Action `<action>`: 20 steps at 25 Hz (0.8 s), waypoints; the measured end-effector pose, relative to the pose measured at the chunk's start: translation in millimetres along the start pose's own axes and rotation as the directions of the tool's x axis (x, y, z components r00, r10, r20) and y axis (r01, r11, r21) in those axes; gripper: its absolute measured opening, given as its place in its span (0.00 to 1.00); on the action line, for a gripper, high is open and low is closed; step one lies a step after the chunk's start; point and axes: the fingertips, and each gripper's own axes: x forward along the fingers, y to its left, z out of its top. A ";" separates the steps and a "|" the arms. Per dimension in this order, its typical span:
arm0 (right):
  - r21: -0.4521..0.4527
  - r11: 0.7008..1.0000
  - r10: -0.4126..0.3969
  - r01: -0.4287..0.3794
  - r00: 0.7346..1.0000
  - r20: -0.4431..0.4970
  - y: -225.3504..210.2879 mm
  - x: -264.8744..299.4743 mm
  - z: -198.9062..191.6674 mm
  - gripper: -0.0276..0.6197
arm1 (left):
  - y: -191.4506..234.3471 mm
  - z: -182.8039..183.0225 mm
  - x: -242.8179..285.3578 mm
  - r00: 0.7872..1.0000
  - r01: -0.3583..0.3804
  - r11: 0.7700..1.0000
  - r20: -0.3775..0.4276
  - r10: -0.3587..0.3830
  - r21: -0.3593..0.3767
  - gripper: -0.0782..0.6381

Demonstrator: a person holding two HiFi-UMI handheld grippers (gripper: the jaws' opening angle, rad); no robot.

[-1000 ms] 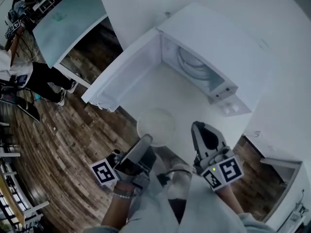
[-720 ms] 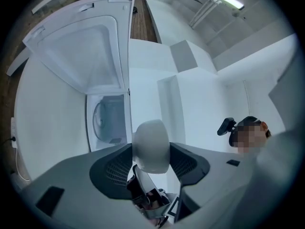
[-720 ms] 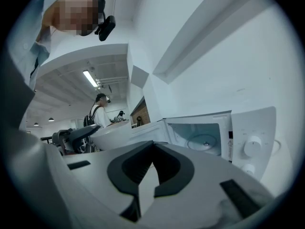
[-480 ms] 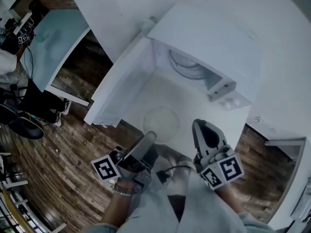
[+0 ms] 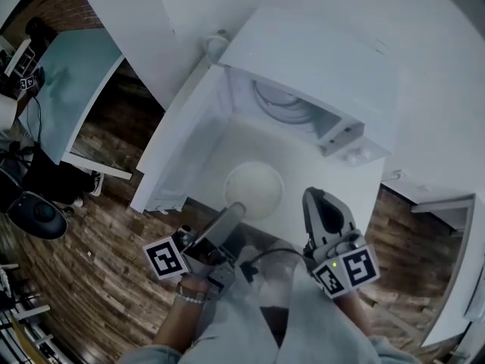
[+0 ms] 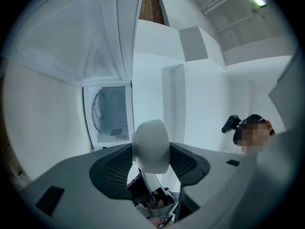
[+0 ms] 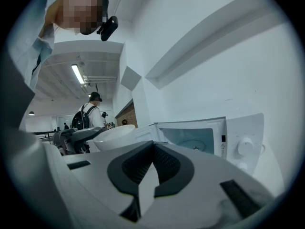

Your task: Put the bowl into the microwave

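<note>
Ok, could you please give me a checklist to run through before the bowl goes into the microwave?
1. Microwave door open: ok, swung wide.
2. Grip on the bowl: ok, the left gripper is shut on its near rim.
3. Inside of the microwave free: ok, only the turntable shows.
4. Right gripper out of the path: ok, shut, empty, right of the bowl.
5. Bowl empty: cannot tell.
6. Bowl inside: not ok, it is in front of the opening.

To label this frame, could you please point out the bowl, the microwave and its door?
bowl [image 5: 254, 189], head view, inside bottom.
microwave [image 5: 318, 63], head view, top panel.
microwave door [image 5: 182, 142], head view, inner face.
</note>
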 end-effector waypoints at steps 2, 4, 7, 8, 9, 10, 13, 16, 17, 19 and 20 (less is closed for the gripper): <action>-0.009 1.000 -0.014 0.014 1.000 -0.003 -5.1 -1.2 -1.4 0.05 | 3.3 -0.9 5.8 1.000 0.002 1.000 -0.007 -0.002 -0.013 0.44; -0.009 1.000 -0.022 0.022 1.000 -0.006 -12.5 -1.6 -3.9 0.05 | 6.8 -2.8 13.4 1.000 0.005 1.000 -0.015 -0.005 -0.019 0.44; -0.012 1.000 -0.018 0.018 1.000 -0.004 -22.8 2.5 -2.8 0.05 | 9.7 -2.7 26.8 1.000 0.006 1.000 -0.020 -0.007 -0.025 0.44; -0.016 1.000 -0.012 0.012 1.000 -0.005 -25.6 4.2 -1.5 0.05 | 9.1 -2.9 30.8 1.000 0.009 0.999 -0.018 -0.010 -0.031 0.44; -0.021 1.000 -0.006 0.005 1.000 -0.007 -28.0 5.9 -0.1 0.05 | 7.9 -3.2 34.1 1.000 0.014 0.999 -0.016 -0.015 -0.039 0.44; -0.026 1.000 0.002 -0.002 1.000 -0.009 -29.8 8.1 1.5 0.05 | 6.4 -3.0 37.0 1.000 0.018 0.999 -0.014 -0.019 -0.041 0.44; -0.046 0.999 0.026 -0.027 1.000 -0.012 -33.7 15.6 7.7 0.05 | 3.9 1.2 47.2 1.000 0.017 1.000 -0.006 -0.017 -0.024 0.44; -0.066 0.997 0.050 -0.051 0.998 -0.023 -37.8 19.8 10.1 0.05 | 4.1 1.9 56.5 1.000 0.008 1.000 0.010 -0.008 -0.023 0.44; -0.070 0.996 0.058 -0.060 0.998 -0.026 -39.5 21.1 10.9 0.05 | 4.0 1.5 59.0 1.000 0.007 1.000 0.015 -0.007 -0.022 0.44; -0.077 0.994 0.071 -0.073 0.997 -0.025 -44.1 23.5 13.9 0.05 | 4.2 0.8 64.4 1.000 0.004 1.000 0.024 -0.004 -0.016 0.44; -0.080 0.994 0.075 -0.077 0.997 -0.022 -46.5 24.4 15.6 0.05 | 4.8 0.8 67.1 1.000 0.002 1.000 0.028 -0.001 -0.013 0.44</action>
